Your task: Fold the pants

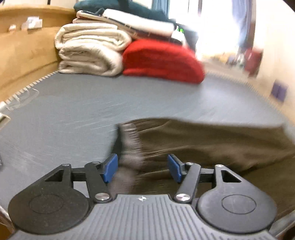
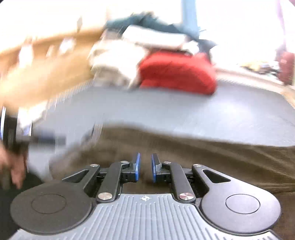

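Olive-brown pants [image 1: 212,144] lie on the grey bed surface [image 1: 73,114], with a grey ribbed band [image 1: 129,147] at their left end. My left gripper [image 1: 142,168] hovers over that band, open wide, its blue pads [image 1: 110,168] clear of the cloth. In the right wrist view the pants [image 2: 202,153] spread below my right gripper [image 2: 145,167]. Its pads [image 2: 137,166] stand a narrow gap apart and I see no cloth between them. Both views are motion-blurred. A hand [image 2: 11,166] holding the other gripper's body [image 2: 11,133] shows at the left edge.
Folded cream blankets [image 1: 88,49], a red folded blanket [image 1: 162,59] and dark teal cloth [image 1: 114,7] are stacked at the far end of the bed. A wooden board [image 1: 24,51] runs along the left. A clear plastic piece [image 1: 22,99] lies at the left edge.
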A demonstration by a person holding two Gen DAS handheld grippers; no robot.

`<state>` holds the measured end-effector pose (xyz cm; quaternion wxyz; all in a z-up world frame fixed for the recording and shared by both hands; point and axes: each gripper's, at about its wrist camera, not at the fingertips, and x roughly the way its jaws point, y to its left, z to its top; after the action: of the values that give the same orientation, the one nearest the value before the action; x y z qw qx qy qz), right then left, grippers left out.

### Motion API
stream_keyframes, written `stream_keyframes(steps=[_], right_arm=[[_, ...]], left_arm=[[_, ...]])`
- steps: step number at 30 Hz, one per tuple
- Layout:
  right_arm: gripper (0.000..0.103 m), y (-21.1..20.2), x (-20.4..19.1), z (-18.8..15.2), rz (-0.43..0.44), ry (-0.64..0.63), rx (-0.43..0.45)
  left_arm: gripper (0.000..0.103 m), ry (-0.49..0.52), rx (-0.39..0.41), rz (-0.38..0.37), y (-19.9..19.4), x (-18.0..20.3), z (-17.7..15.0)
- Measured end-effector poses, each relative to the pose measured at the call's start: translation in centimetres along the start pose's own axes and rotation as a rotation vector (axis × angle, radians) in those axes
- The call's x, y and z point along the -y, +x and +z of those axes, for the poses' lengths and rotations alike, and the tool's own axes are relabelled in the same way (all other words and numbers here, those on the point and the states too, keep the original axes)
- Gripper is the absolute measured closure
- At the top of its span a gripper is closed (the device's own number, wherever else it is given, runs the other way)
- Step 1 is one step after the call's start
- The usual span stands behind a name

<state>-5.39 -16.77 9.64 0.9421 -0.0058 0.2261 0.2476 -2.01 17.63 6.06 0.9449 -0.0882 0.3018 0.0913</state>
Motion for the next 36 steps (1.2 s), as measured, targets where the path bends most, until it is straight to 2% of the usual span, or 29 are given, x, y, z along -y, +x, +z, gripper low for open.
stream_keyframes(steps=[2,4,6,10,12,15,17,18,20,23,25,26,28,29,30,31,33,36], right_arm=[[0.078,-2.3,0.7,2.0,-0.037,0.082,0.097],[0.068,-4.3,1.5,3.5,-0.070,0.160,0.173],[0.055,-6.4,2.5,5.2,-0.107,0.244,0.248],[0.043,-10.1,4.7,7.5,-0.195,0.384,0.371],[0.031,-11.4,5.5,8.2,-0.259,0.394,0.420],[0.024,-12.1,6.3,7.8,-0.375,0.287,0.453],[0.024,-11.3,7.6,6.9,-0.421,0.243,0.422],[0.024,-10.6,8.1,6.3,-0.418,0.233,0.417],[0.024,-8.7,9.4,5.0,-0.445,0.203,0.354],[0.024,-4.6,11.7,2.8,-0.448,0.173,0.224],[0.024,-1.6,12.0,1.2,-0.422,0.131,0.121],[0.026,-0.3,12.3,0.1,-0.399,0.103,0.040],[0.029,1.8,12.5,-2.7,-0.430,0.087,-0.018],[0.034,2.4,12.5,-3.6,-0.443,0.080,-0.056],[0.047,3.4,12.5,-3.9,-0.468,0.076,-0.121],[0.051,4.0,12.4,-3.7,-0.472,0.084,-0.125],[0.047,4.2,12.4,-2.9,-0.430,0.097,-0.057],[0.047,5.6,12.1,-2.9,-0.433,0.030,-0.080]], left_arm=[[0.030,0.009,0.050,-0.085,-1.2,1.8,-0.7],[0.022,0.139,0.109,-0.136,-1.9,4.4,-1.4],[0.020,0.251,0.151,-0.159,-1.9,6.3,-2.2],[0.020,0.315,0.102,-0.196,-0.3,7.8,-3.0],[0.020,0.312,0.096,-0.193,0.1,7.8,-2.9],[0.020,0.292,0.083,-0.220,0.3,7.6,-2.7],[0.020,0.286,0.070,-0.223,0.5,7.5,-2.7],[0.020,0.276,0.057,-0.225,0.5,7.1,-2.7],[0.023,0.249,0.030,-0.238,0.5,6.8,-2.7],[0.044,0.244,0.006,-0.249,0.9,6.5,-2.7],[0.065,0.250,-0.017,-0.248,1.3,6.5,-2.7],[0.068,0.253,-0.031,-0.247,1.5,6.6,-2.7],[0.074,0.259,-0.053,-0.246,2.0,6.8,-2.9],[0.074,0.258,-0.061,-0.241,2.2,6.9,-3.1],[0.074,0.257,-0.072,-0.234,2.6,7.0,-3.2],[0.074,0.256,-0.081,-0.229,2.8,7.1,-3.3],[0.074,0.252,-0.096,-0.214,3.3,7.3,-3.5],[0.072,0.240,-0.108,-0.184,3.8,7.5,-3.4]])
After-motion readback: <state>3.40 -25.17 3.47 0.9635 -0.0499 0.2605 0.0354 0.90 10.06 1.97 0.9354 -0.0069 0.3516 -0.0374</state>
